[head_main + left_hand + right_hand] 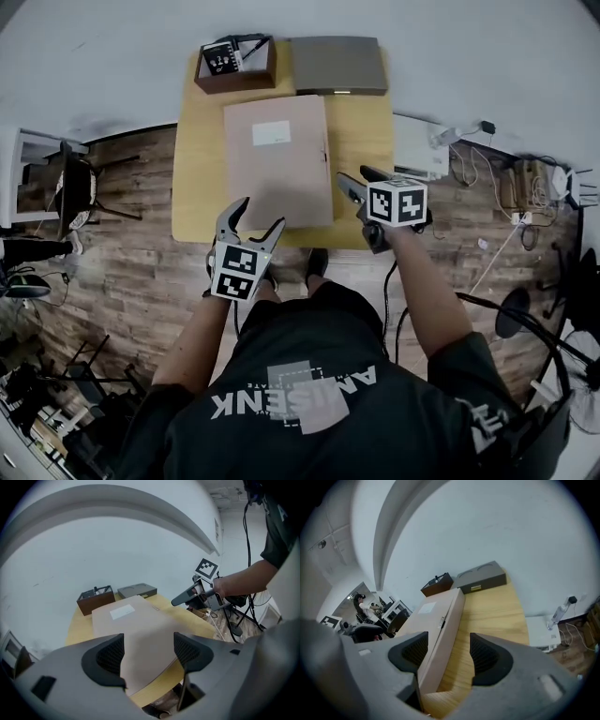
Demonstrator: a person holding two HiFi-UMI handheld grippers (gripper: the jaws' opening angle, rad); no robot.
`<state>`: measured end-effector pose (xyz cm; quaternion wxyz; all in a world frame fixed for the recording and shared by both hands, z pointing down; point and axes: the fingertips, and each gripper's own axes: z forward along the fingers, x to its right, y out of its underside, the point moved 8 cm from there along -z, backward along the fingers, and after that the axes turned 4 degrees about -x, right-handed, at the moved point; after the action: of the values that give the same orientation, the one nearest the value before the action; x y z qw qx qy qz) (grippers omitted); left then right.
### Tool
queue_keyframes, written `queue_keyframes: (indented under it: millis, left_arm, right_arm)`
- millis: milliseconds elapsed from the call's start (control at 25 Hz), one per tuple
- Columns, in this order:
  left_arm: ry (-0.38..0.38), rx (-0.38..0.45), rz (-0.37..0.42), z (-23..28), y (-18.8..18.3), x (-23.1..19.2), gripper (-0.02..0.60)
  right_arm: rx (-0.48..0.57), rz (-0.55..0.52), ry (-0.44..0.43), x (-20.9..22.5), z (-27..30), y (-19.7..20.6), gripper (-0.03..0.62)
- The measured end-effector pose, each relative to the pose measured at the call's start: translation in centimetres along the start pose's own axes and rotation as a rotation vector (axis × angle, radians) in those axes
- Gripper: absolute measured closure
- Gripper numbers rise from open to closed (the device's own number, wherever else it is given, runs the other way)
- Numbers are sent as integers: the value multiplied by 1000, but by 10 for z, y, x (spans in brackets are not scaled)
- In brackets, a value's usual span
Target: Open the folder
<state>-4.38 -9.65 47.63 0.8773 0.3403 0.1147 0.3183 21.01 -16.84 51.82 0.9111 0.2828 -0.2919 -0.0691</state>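
The folder (277,159) lies closed in the middle of the table (364,141), with its near short edge close to the table's front edge. The left gripper (262,212) hovers at the folder's lower left corner, its jaws apart and nothing between them. The right gripper (353,175) is just beside the folder's long right edge, its jaws also apart. On that side a strip of bare wood is free. At the top of the frame, a brown tray (234,66) and a grey box (337,64) stand along the far edge.

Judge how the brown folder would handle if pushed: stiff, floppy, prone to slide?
Probably stiff: the folder shows a thick, box-like side wall in the right gripper view. Likely slides rather than tips, since it lies flat on the smooth table.
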Motion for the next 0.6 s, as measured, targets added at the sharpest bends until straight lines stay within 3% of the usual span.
queue_keyframes:
  millis: [200, 320, 600]
  left_arm:
    - [-8, -70, 16, 20, 9, 10, 268]
    - [1, -82, -10, 27, 10, 13, 268]
    - [-8, -131, 26, 37, 17, 26, 268]
  right_arm:
    - [-76, 56, -15, 16, 24, 13, 330]
    - [-93, 102, -56, 17, 35, 12, 330]
    - [-133, 164, -114, 25, 47, 15, 330]
